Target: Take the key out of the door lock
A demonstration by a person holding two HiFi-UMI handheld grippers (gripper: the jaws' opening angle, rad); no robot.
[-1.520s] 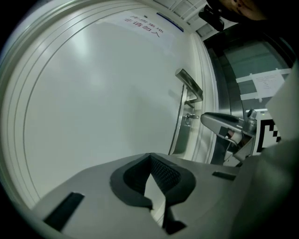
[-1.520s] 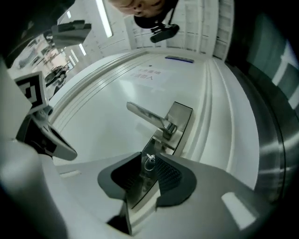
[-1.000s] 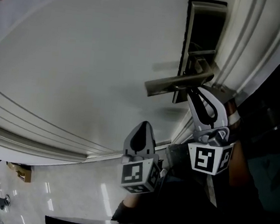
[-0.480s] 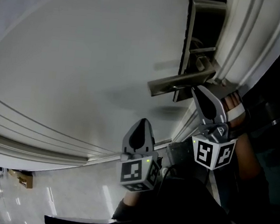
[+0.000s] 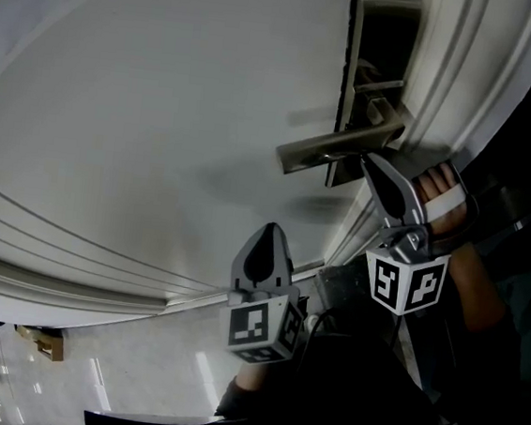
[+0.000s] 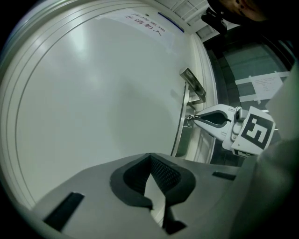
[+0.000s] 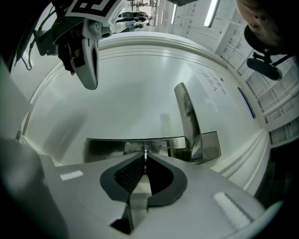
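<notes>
Extraction step, pull not yet made. Right gripper jaws clamped on thin silver key, apparently seated in brushed-metal lock plate under steel lever handle. Left gripper idle near white door, jaws together, empty. Next: likely straight pull outward, no twisting.

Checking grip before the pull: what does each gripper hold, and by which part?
The right gripper pinches the key by its exposed end, between its fingertips. The left gripper holds nothing.

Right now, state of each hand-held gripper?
Left hand-held gripper: closed, empty.
Right hand-held gripper: closed on the key at the door lock.
</notes>
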